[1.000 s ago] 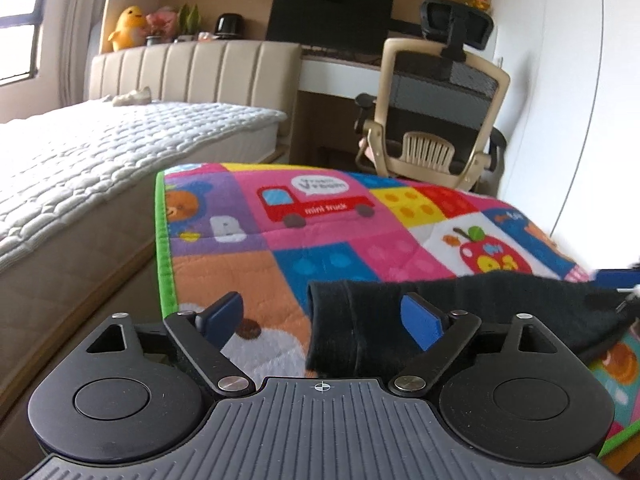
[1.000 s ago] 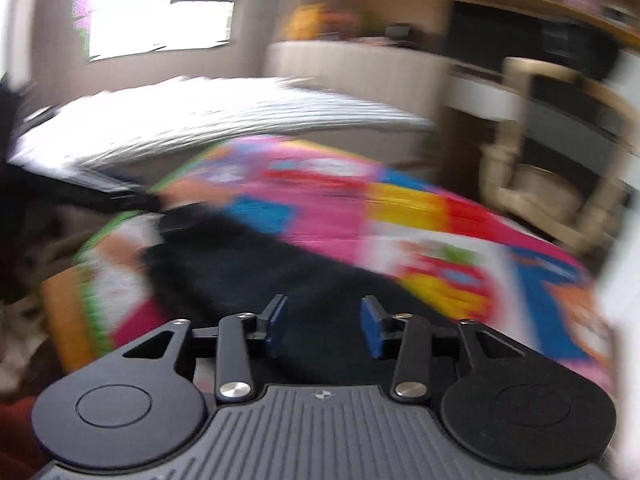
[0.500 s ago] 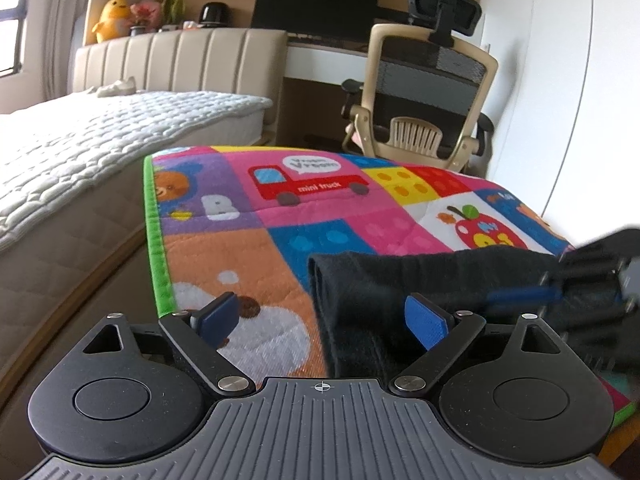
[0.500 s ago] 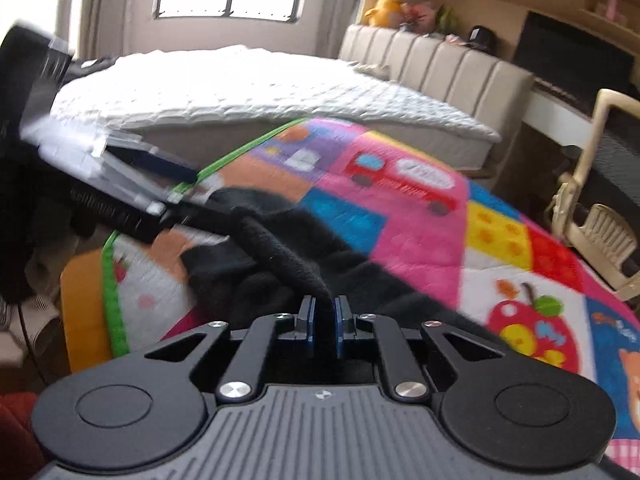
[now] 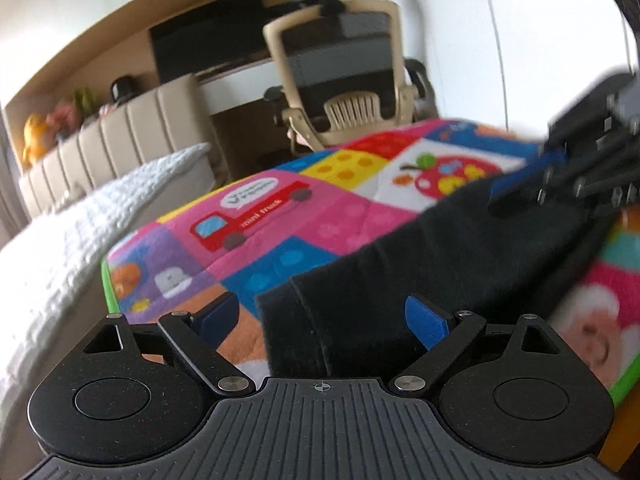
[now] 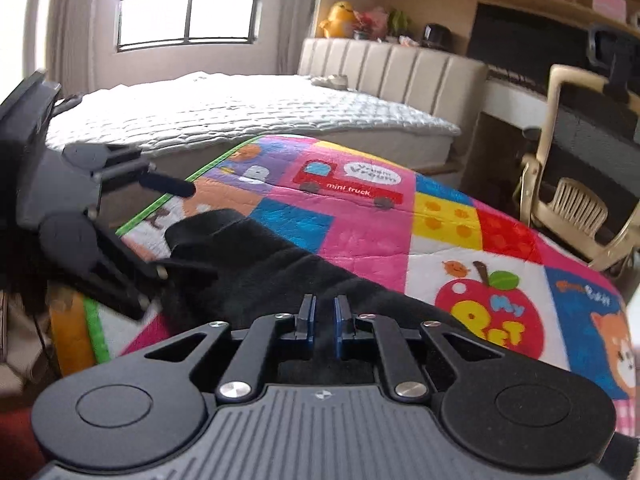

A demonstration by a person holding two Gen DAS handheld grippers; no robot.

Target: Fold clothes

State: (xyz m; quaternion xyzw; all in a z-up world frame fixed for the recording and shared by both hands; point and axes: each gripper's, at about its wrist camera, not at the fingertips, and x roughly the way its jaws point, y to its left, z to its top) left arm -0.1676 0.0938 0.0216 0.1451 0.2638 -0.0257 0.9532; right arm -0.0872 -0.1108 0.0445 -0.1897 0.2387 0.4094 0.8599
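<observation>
A black garment (image 5: 452, 256) lies across a colourful patchwork play mat (image 5: 280, 216); it also shows in the right wrist view (image 6: 256, 256). My left gripper (image 5: 322, 320) is open, its blue pads on either side of the garment's near end. My right gripper (image 6: 322, 318) is shut on a fold of the black garment. The right gripper shows at the right of the left wrist view (image 5: 560, 176), at the garment's far end. The left gripper shows at the left of the right wrist view (image 6: 80, 216).
A bed with a white quilted cover (image 6: 240, 108) stands left of the mat. A beige office chair (image 5: 344, 80) and a desk with a dark monitor (image 5: 208, 44) stand behind it. A white wall (image 5: 520, 40) is at the right.
My left gripper has tilted and moved closer over the garment's end, staying open. My right gripper stays shut on the garment, which it gripped about half a second ago.
</observation>
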